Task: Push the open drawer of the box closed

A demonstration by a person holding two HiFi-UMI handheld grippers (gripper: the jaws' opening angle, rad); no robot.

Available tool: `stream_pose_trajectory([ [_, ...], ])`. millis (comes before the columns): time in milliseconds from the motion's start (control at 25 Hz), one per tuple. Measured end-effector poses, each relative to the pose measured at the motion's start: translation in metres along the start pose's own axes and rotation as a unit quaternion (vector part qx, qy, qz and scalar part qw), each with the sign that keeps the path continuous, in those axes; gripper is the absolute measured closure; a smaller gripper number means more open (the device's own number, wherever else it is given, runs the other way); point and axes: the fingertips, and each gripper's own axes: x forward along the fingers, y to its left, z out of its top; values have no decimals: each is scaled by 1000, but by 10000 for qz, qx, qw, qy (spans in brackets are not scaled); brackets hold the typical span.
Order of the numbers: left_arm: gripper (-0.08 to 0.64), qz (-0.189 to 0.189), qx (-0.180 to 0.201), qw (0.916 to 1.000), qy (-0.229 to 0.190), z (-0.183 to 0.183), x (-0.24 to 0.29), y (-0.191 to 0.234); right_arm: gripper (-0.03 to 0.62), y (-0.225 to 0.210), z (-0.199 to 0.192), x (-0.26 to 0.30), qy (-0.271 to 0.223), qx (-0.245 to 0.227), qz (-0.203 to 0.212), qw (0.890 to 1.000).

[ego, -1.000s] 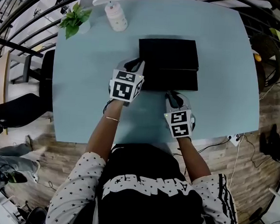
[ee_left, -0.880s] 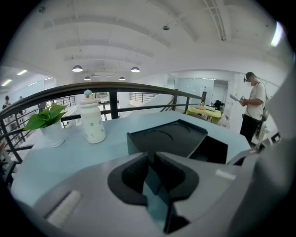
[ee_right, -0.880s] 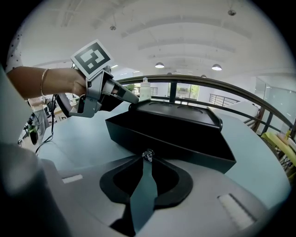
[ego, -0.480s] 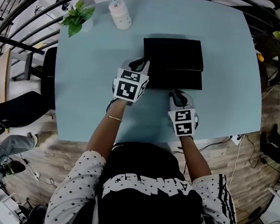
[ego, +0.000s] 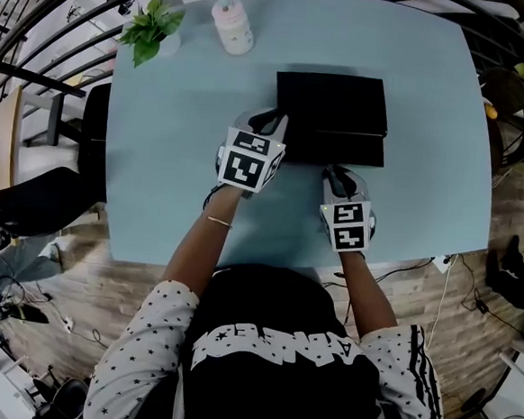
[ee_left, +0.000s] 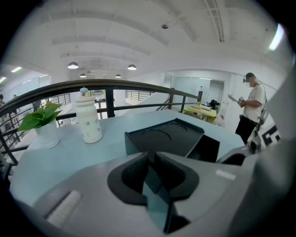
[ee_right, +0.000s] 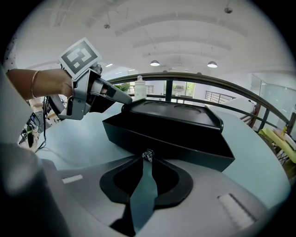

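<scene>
The black box (ego: 332, 101) is being kept on the tabletop (ego: 166, 169) right of the middle and somewhat toward the far edge, with its drawer (ego: 343, 151) being left partly out toward the near edge. The drawer's small glassy knob (ee_right: 147, 155) is being pinched between the tips of the right gripper (ego: 337, 176). The box's near left corner is being touched by the left gripper (ego: 270, 123), whose jaws are being held together on nothing.
</scene>
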Motion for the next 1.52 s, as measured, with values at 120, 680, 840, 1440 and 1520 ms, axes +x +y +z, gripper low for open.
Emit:
stream_pose_trajectory([
  [120, 560, 23, 3, 10000, 21, 0, 0, 0, 525, -1, 1, 2, 18, -11, 3, 10000],
  [680, 560, 10, 38, 10000, 75, -1, 0, 1, 525, -7, 11, 14, 32, -35, -8, 10000],
  [840, 560, -12, 50, 9999, 98, -1, 0, 1, 525, -9, 14, 17, 46, -28, 5, 10000],
  [1440, 560, -32, 69, 9999, 137, -2, 0, 2, 524, -16, 26, 27, 92, -11, -32, 10000],
  [1520, 560, -45, 85, 9999, 131, -1, 0, 2, 523, -17, 27, 27, 92, 9, -39, 10000],
])
